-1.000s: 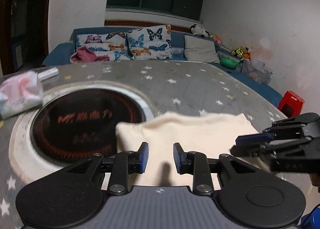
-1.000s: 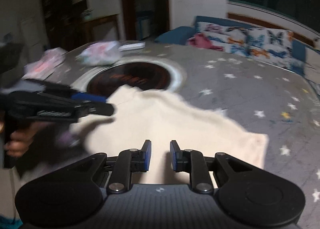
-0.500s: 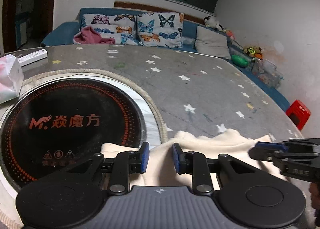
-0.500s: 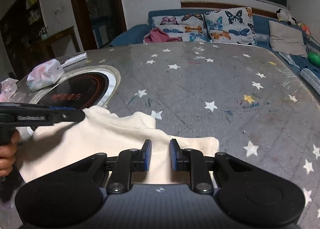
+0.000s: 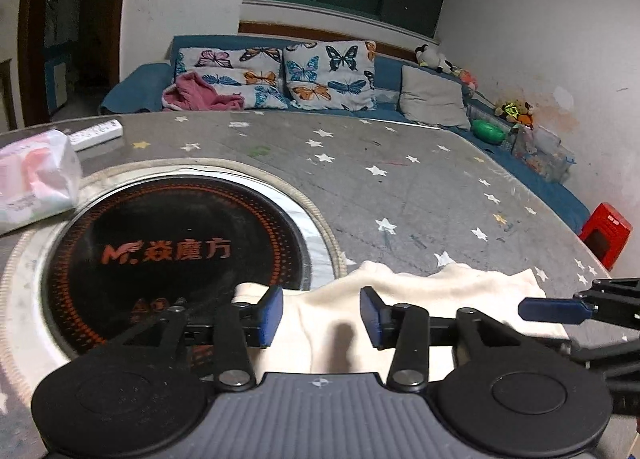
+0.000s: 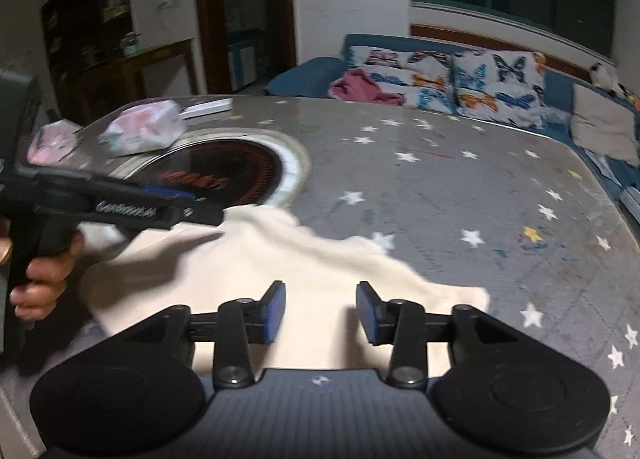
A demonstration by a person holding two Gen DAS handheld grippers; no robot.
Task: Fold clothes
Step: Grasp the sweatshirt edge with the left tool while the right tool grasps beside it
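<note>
Both claws are now seen spread wide, with nothing between the pads; half a second ago each was nearly closed over the cream garment (image 5: 420, 291). The left claw (image 5: 321, 313) is held just above the garment's near edge, its blue pads well apart, and the cloth is seen lying slack beneath and ahead of it. The right claw (image 6: 321, 309) is likewise released, with the cream garment (image 6: 280, 259) spread under and beyond its fingertips. From the left claw's view, the right claw is seen off to the right at the garment's far corner.

The garment is laid on the grey star-patterned worktop (image 5: 400, 187), its left corner lapping onto the round black hotplate (image 5: 172, 251) ahead and to the left of the left claw. A tissue pack (image 5: 36, 183) is seen farther left, well apart from the cloth.

The release is judged to mean that one fold has just been set down and let go. The far edge is still wavy rather than squared, so a further fold or a smoothing pass is probably needed before the task can be counted as done.
</note>
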